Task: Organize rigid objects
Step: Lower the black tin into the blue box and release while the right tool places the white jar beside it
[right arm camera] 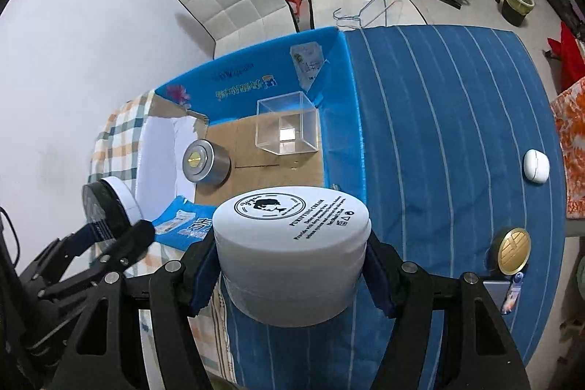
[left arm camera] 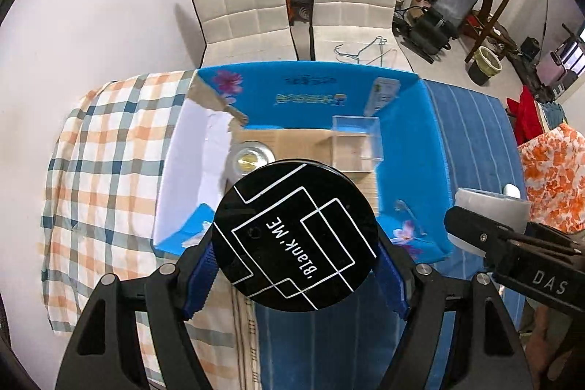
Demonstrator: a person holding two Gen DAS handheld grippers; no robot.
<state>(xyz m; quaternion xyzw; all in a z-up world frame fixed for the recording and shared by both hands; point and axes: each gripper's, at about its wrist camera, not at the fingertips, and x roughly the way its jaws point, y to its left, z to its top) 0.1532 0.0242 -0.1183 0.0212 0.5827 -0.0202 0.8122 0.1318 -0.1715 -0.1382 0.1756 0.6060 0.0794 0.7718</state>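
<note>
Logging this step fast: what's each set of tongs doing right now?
Left tongs: closed on the black round tin.
Right tongs: closed on the white cream jar.

Silver tin (left arm camera: pixel 249 159) half hidden behind black jar (left arm camera: pixel 294 236); box label print (right arm camera: pixel 309 61) too small to read; blue packet (right arm camera: pixel 512 293) partly hidden.

box floor (right arm camera: pixel 256 148) mid-open, silver tin (right arm camera: pixel 204 163) left, clear cube (right arm camera: pixel 287 127) right
</note>
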